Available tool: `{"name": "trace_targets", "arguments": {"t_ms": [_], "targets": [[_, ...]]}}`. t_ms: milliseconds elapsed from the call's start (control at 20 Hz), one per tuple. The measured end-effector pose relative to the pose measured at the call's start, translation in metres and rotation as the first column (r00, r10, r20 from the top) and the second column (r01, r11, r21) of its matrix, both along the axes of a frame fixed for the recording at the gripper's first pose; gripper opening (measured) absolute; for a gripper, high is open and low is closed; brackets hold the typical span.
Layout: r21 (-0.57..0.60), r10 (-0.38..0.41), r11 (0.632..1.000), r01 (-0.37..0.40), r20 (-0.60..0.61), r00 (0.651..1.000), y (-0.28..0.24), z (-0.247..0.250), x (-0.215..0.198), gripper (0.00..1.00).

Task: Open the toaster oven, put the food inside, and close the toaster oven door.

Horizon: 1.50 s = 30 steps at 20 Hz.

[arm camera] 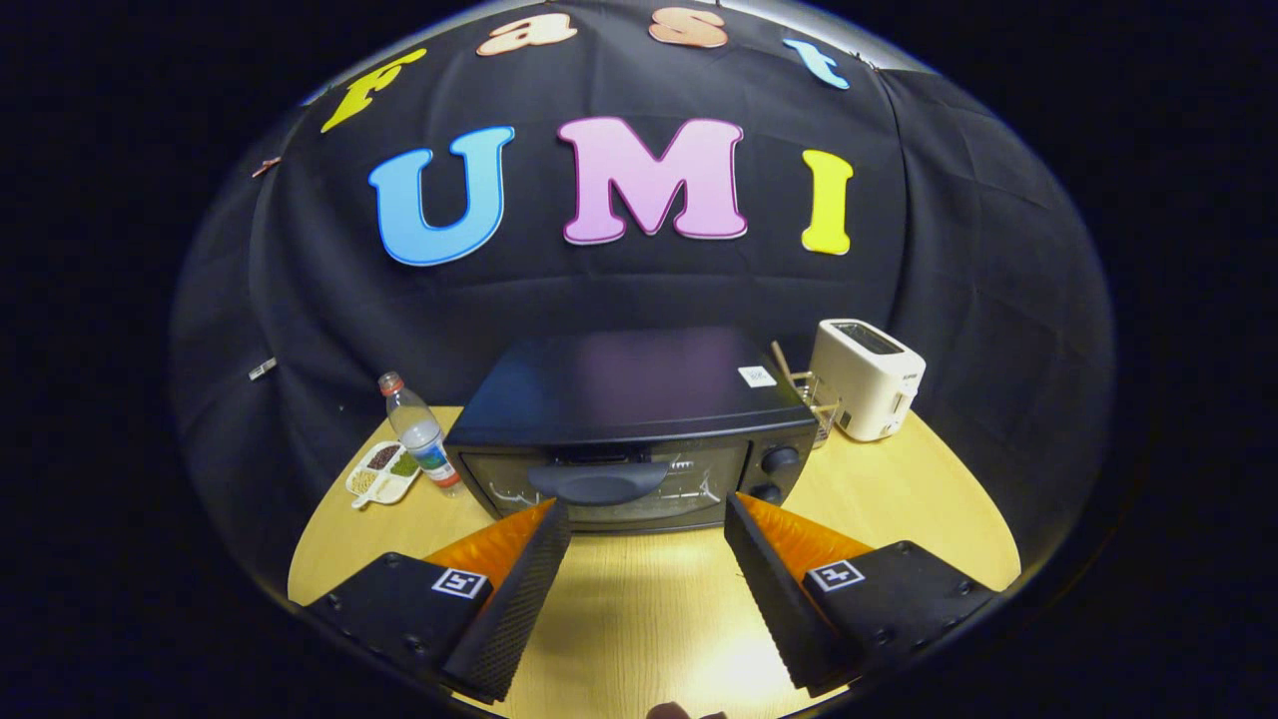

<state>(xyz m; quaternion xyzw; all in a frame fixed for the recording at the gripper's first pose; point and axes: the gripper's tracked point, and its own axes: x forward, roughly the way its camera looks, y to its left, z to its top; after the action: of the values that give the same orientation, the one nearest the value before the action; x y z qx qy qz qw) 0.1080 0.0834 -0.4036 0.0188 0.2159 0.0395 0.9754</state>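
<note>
Gripper view: wide-open, empty hand-held gripper (647, 519) above wooden table (899, 489), closed toaster oven (629, 429) just ahead.

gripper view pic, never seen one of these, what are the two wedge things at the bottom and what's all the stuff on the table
The two wedges are the fingers of a pair of tongs that a person holds in one hand. The camera rides on the tongs and looks forward along them, which is why the picture is round and bent. The fingers stand apart, open, with nothing between them.

Just ahead of them, on a wooden table, sits a black toaster oven. Its glass door is shut, with a dark handle across it and two knobs beside it.

Next to the oven on one side are a water bottle and a small divided dish of what look like seeds or grains. On the other side stands a white toaster, with a small clear holder of sticks between it and the oven.
</note>
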Motion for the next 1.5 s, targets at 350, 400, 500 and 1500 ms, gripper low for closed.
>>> {"name": "trace_targets", "arguments": {"t_ms": [350,400,500,1500], "targets": [[-0.003,-0.015,1.0,0.016,0.221,0.975,-0.045,0.109,-0.02,1.0],[-0.005,-0.019,1.0,0.021,0.247,0.969,-0.05,0.119,-0.022,1.0],[-0.004,-0.026,1.0,0.028,0.283,0.959,-0.06,0.141,-0.028,1.0],[-0.026,0.015,1.0,-0.006,0.399,0.917,-0.138,0.227,-0.09,1.0]]}}
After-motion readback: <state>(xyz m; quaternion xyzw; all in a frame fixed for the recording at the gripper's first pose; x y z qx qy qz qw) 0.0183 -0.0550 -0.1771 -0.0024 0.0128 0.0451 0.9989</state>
